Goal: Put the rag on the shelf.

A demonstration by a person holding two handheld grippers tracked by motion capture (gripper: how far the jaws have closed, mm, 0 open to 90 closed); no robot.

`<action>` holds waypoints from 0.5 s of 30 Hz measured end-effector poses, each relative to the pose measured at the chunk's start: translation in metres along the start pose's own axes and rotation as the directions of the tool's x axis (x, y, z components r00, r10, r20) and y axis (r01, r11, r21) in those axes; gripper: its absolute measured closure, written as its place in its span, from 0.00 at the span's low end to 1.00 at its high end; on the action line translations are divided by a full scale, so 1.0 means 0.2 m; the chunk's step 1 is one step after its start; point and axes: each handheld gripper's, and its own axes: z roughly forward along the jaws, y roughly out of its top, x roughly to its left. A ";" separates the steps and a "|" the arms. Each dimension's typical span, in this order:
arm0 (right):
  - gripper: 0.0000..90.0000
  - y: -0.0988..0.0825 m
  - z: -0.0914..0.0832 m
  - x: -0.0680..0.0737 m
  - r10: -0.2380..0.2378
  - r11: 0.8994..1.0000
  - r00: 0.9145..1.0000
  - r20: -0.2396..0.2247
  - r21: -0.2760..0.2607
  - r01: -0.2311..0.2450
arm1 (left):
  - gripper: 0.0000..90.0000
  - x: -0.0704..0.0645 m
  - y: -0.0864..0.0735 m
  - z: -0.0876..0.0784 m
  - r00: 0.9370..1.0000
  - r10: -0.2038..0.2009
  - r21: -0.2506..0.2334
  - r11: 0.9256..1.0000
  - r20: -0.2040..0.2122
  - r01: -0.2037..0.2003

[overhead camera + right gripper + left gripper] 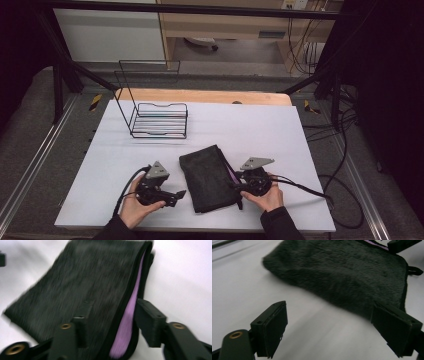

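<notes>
Now, risk: the right tongs (239,186) straddle the open edge of the black pouch (207,177) without a firm bite, so the soft plush could slide out if they lift.
Cause: one jaw lies over the furry top face and the other beside the purple lining (130,320); I judge a closing pinch may catch just the top layer and pull the mouth wider instead of raising the whole pouch.
Second risk: the left tongs (176,196) point at the pouch's left edge and could shove it across the worktop (280,130) rather than grip it.
Right tongs: partly open, jaws on either side of the pouch's zipped edge, pads not clearly pressing.
Left tongs: wide apart, nothing between them, just short of the pouch.
Pouch: flat near the worktop's front edge, about midway, between the two hands.
Wire rack (159,120): well apart, toward the back left corner, empty.
</notes>
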 end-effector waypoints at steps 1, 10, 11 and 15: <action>0.60 0.00 0.00 0.00 0.000 1.000 1.000 0.000 0.000 0.000 | 0.16 -0.02 0.01 0.02 1.000 0.002 0.007 1.000 0.003 -0.002; 0.91 -0.08 0.01 0.00 0.048 0.999 0.998 -0.038 0.025 -0.047 | 0.30 -0.16 0.04 0.12 0.998 -0.035 0.008 0.999 0.057 0.034; 0.94 -0.08 0.01 0.00 0.054 0.998 0.998 -0.043 0.021 -0.053 | 0.31 -0.16 0.04 0.13 0.998 -0.035 0.009 0.999 0.055 0.034; 0.97 -0.06 -0.04 -0.01 0.061 0.998 0.998 -0.033 -0.021 -0.062 | 0.34 -0.18 0.03 0.14 0.997 -0.051 0.020 0.999 0.056 0.050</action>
